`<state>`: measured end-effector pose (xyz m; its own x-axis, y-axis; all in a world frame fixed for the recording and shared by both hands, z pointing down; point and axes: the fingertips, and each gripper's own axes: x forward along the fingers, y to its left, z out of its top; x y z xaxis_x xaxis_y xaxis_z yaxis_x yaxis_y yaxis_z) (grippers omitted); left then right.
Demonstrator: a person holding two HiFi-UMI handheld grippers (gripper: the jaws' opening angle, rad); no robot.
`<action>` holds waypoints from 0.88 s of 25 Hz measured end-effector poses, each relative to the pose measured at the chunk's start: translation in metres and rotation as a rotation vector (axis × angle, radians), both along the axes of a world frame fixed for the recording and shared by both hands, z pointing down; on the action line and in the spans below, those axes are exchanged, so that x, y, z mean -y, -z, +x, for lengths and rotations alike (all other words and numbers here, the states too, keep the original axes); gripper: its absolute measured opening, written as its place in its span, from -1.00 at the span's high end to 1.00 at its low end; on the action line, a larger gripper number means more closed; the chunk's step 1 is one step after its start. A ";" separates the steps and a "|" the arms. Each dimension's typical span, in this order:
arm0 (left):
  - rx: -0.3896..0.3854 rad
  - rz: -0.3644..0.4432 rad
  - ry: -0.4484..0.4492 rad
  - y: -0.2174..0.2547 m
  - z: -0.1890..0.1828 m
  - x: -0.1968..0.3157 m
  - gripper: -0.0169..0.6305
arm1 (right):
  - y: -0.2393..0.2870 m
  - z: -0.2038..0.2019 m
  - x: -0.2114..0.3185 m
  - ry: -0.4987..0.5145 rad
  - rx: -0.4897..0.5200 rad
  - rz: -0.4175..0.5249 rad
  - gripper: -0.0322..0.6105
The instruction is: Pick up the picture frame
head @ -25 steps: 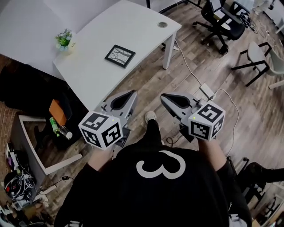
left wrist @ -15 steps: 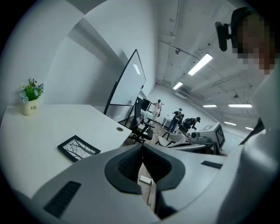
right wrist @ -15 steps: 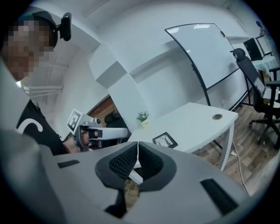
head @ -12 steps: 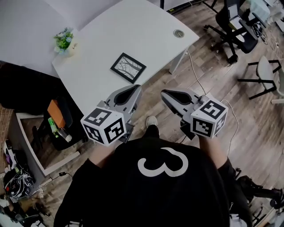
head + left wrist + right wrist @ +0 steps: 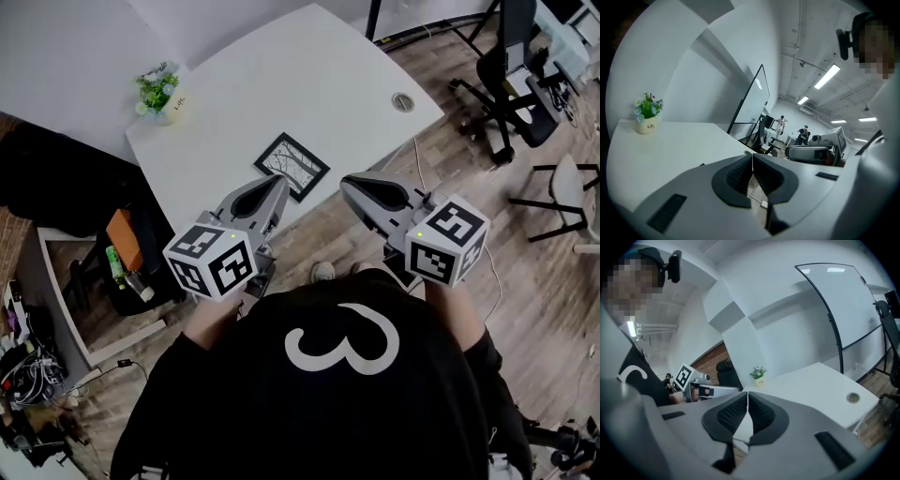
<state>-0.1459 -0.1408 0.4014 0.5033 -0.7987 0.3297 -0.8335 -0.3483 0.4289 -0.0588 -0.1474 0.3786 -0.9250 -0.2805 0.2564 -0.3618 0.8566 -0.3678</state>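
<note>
Nothing of the pick-up is done yet, as far as I can see. The frame (image 5: pixel 292 166) lies flat on the white table (image 5: pixel 309 66), close to the edge nearest me and well apart from the plant (image 5: pixel 161 92) at the far corner. Nothing holds it or lifts it.

My left gripper (image 5: pixel 274 190) has its jaws closed together with nothing between them; its own view shows the two ribbed pads meeting at the tip, with only floor visible through the gap lower down. My right gripper (image 5: pixel 354 190) is the same: pads together at the tip and empty. Both are held out in front of my chest, pointing toward the table and only slightly down.

From the head view, the left tip sits just beside the frame's near corner in the picture. I judge it to be above the table edge and not in contact, since the left gripper view shows the tabletop stretching away ahead. The right tip is past the table edge, over the wooden floor, near the frame's other side.

So I read this as the approach stage. What is left is nearly everything:
- open a pair of jaws
- bring them down to an edge of the frame
- close on it
- lift it off the table

A flat frame gives little to bite, so I expect the edge grip to be the fiddly part.
</note>
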 end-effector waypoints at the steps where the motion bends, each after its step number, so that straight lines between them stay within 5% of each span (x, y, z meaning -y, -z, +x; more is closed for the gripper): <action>1: 0.004 -0.001 0.009 0.000 -0.003 0.003 0.90 | 0.000 -0.002 0.005 0.008 0.002 -0.001 0.82; 11: 0.015 -0.061 0.211 -0.026 -0.037 0.031 0.90 | -0.039 -0.032 0.054 0.188 -0.037 -0.075 0.82; 22: 0.038 -0.162 0.294 -0.068 -0.050 0.055 0.88 | -0.093 -0.050 0.107 0.313 -0.107 -0.173 0.82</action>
<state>-0.1964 -0.1957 0.4696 0.2443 -0.8434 0.4786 -0.9046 -0.0205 0.4258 -0.1092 -0.2541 0.4711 -0.9245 0.0676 0.3751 -0.1362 0.8605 -0.4909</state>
